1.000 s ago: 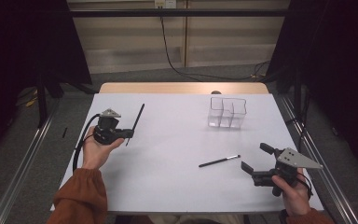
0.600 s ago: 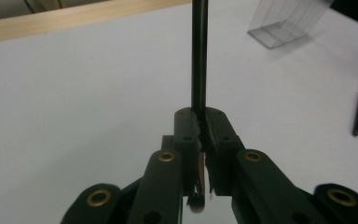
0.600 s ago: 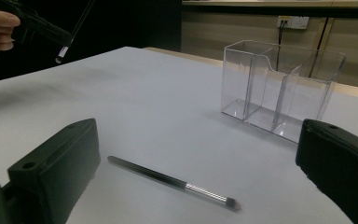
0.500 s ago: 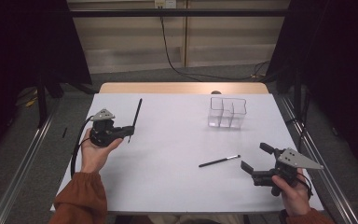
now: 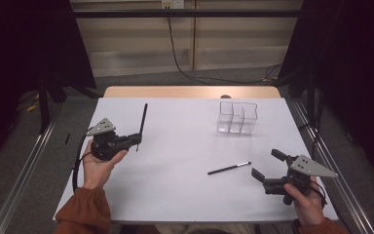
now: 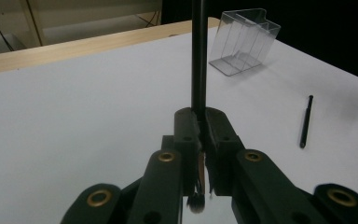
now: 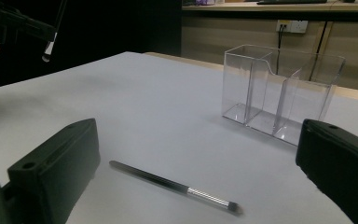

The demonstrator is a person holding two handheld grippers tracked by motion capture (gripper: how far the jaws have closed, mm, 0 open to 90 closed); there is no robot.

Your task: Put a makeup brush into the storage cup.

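Observation:
My left gripper (image 5: pixel 135 140) hovers over the left side of the white table (image 5: pixel 175 195), shut on a thin black brush (image 5: pixel 142 119). In the left gripper view the brush (image 6: pixel 198 51) rises from between the closed jaws of that gripper (image 6: pixel 199 116), bristles down. A second black brush (image 5: pixel 229 168) lies flat right of centre. My right gripper (image 5: pixel 266 164) stands open just right of it, near the front edge; in the right gripper view this brush (image 7: pixel 172 184) lies ahead of the wide jaws of the gripper (image 7: pixel 200 140).
A clear plastic organizer (image 5: pixel 237 117) with upright compartments stands at the back right of the table. The same organizer (image 7: pixel 279 93) is beyond the lying brush in the right gripper view. Dark floor and metal rails flank the table.
My left gripper has shifted a little to the left and nearer with the brush still in it, and the brush now stands steeper. The right gripper has kept still.

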